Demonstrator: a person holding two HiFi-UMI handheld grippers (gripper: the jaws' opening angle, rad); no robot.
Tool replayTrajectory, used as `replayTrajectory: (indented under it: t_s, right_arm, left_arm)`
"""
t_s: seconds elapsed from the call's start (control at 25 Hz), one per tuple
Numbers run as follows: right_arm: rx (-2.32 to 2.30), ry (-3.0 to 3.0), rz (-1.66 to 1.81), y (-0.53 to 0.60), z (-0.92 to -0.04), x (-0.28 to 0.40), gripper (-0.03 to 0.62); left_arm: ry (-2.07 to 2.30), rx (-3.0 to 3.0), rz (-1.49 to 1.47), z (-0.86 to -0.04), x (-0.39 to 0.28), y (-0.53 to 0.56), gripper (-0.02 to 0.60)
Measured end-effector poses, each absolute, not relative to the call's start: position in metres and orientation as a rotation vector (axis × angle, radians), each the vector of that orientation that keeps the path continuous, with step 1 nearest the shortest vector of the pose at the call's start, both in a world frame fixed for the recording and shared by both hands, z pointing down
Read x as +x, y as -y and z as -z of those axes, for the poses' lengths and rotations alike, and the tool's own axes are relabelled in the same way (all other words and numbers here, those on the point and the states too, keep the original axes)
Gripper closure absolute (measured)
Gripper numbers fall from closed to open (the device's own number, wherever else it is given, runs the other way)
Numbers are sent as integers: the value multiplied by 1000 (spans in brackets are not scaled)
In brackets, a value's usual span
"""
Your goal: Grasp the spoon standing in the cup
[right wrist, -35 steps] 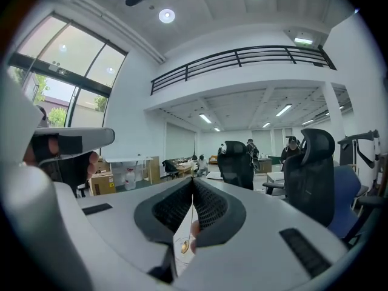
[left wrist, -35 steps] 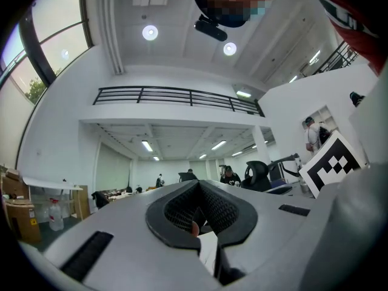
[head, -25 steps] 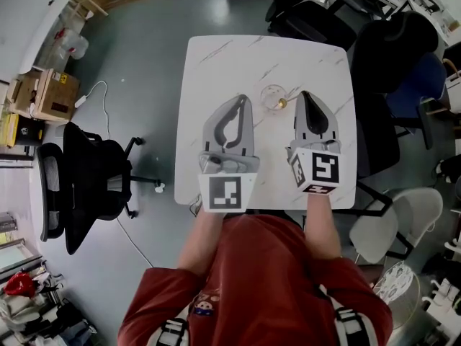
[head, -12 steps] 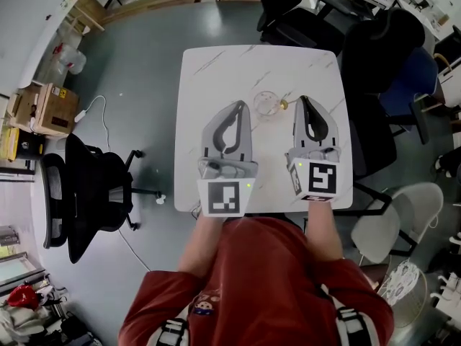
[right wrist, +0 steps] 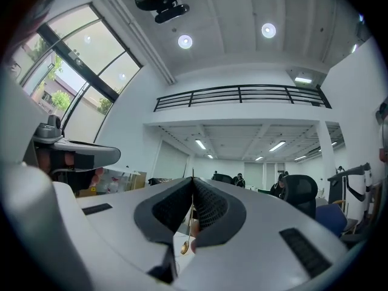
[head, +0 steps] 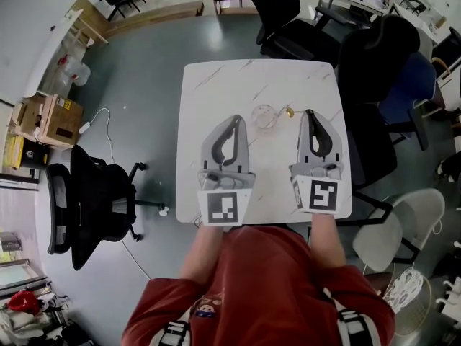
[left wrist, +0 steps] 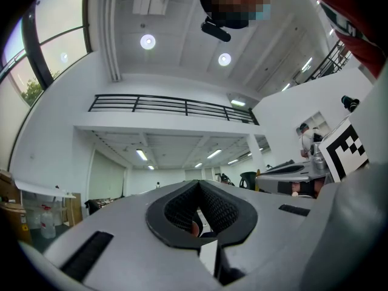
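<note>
A clear glass cup (head: 264, 115) stands on the white marble table (head: 216, 85), between the tips of my two grippers. A thin golden spoon (head: 288, 111) leans out of it toward the right. My left gripper (head: 234, 119) lies just left of the cup, jaws shut and empty. My right gripper (head: 310, 112) lies just right of the spoon's end, jaws also shut, apart from it. In the right gripper view the spoon (right wrist: 185, 247) shows low in the opening behind the closed tips (right wrist: 193, 179). The left gripper view shows closed tips (left wrist: 199, 182) and no cup.
A black office chair (head: 94, 193) stands left of the table, dark chairs (head: 374, 56) at the back right, and a white chair (head: 396, 225) at the right. A cardboard box (head: 50, 117) sits on the floor at far left. The person's arms reach in from the near table edge.
The head view has shifted slightly. Both grippers stay shut on either side of the cup, and the spoon stays in it.
</note>
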State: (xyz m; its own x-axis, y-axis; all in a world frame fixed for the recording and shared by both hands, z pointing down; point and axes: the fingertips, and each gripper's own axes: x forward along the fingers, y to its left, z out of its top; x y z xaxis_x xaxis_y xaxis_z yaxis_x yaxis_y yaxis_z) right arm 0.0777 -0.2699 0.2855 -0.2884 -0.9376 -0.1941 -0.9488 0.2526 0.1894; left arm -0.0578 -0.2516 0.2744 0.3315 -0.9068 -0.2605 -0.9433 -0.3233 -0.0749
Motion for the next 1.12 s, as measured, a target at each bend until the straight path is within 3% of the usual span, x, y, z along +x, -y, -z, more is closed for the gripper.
replayTrajectory:
  t_s: [1.12]
  right_arm:
    - [-1816, -2357, -506, 280, -269, 92, 579]
  left_arm:
    - [-1666, -2370, -204, -272, -44, 268, 580]
